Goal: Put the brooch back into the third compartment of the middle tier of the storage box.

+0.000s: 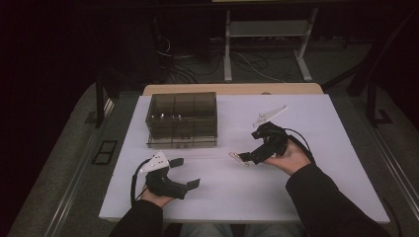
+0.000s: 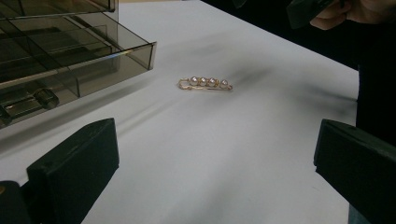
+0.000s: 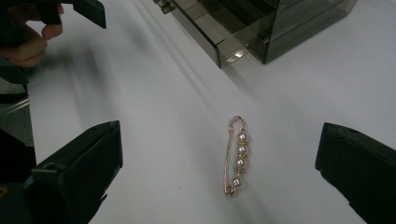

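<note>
White bench (image 1: 306,148) under dim light, dark floor and cables beyond it. Right hand-held gripper (image 1: 245,157) is low over the surface near the middle, jaws spread wide, and the pearl pin (image 3: 236,156) lies flat on the bench between them, touching neither (four pearls on a gold-coloured bar, seen clearly in the right gripper view). Left hand-held gripper (image 1: 185,173) sits at the near left edge, jaws also spread, nothing between them, pointing across toward the pin (image 2: 204,83). Smoky clear drawer box (image 1: 183,118) stands at the far left of the bench, well apart from the pin; its lower drawer (image 2: 79,65) is pulled partly out.
</note>
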